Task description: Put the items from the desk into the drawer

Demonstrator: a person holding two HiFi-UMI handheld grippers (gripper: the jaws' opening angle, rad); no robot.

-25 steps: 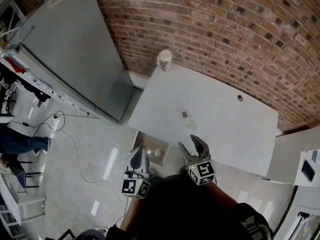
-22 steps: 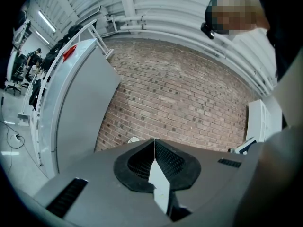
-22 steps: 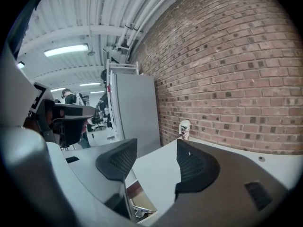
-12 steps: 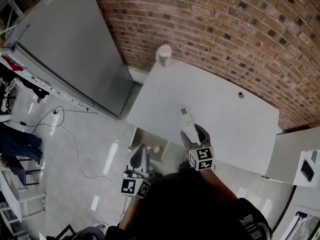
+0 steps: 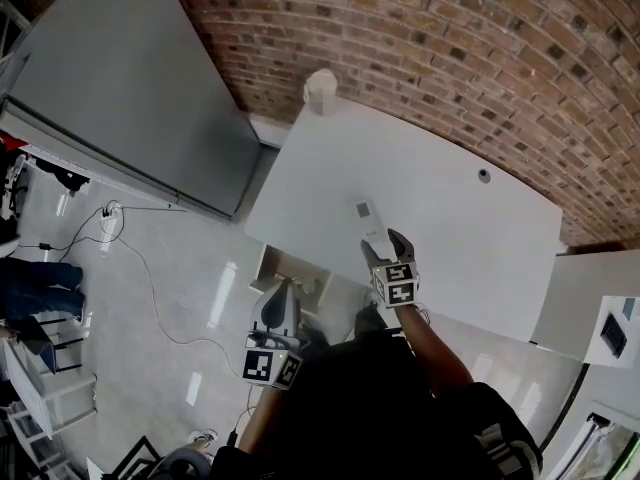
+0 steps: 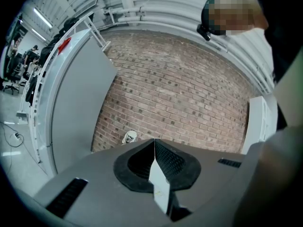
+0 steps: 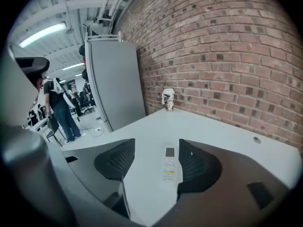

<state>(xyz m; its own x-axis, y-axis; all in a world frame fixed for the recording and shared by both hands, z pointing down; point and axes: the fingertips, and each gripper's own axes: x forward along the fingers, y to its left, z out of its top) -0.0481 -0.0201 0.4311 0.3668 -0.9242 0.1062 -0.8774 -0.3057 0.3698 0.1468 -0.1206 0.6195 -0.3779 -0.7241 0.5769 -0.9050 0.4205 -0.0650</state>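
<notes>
Progress: early, by judgement; left gripper (image 6: 154, 148) jaws shut and empty, open drawer (image 5: 292, 271) just ahead of it; right gripper (image 7: 156, 150) jaws wide, just opening, straddling the remote (image 7: 169, 167) on the desk (image 5: 470, 258) without gripping; cup (image 7: 168, 99) far ahead, also unstowed; print on both unreadable.

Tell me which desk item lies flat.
The white remote control, lying flat on the desk; the paper cup stands upright at the far corner by the brick wall.
</notes>
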